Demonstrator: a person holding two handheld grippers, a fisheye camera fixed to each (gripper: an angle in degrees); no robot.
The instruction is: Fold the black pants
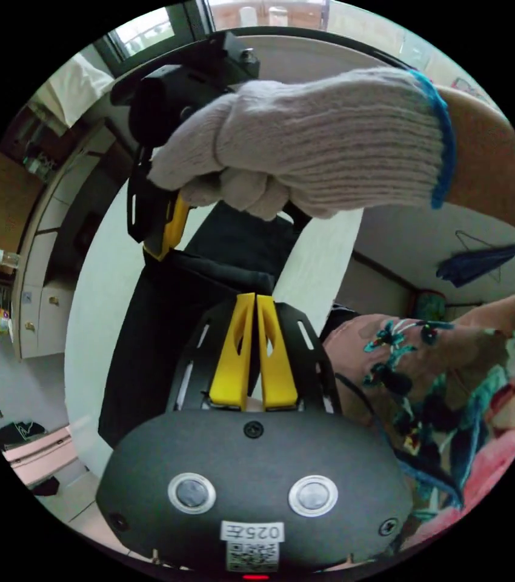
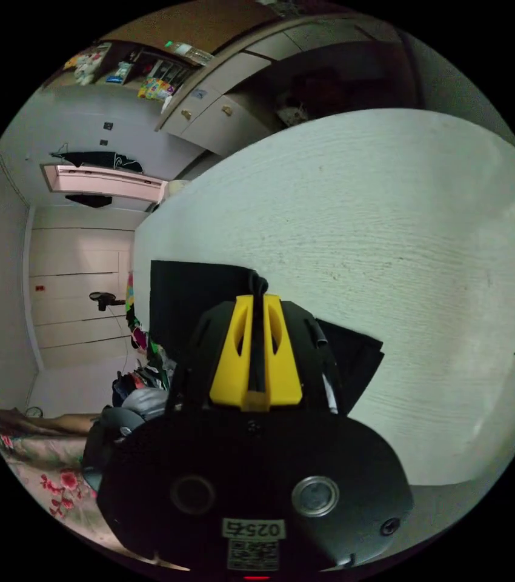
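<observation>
The black pants [image 2: 191, 297] lie on the white bench [image 2: 391, 242], partly folded. The right gripper [image 2: 256, 303] has its yellow jaws clamped on a raised fold of the cloth. The left gripper [image 1: 255, 298] also pinches the pants' edge, just beside the gloved hand [image 1: 306, 139] holding the other tool.

surface: white table [image 2: 403, 242] with a faint wood-grain texture | on it: black pants [image 2: 191, 297] lying flat near one edge, partly folded, a raised fold of the cloth at the middle | left gripper view: same black pants [image 1: 148, 339] spread across the white table [image 1: 94, 303]
</observation>
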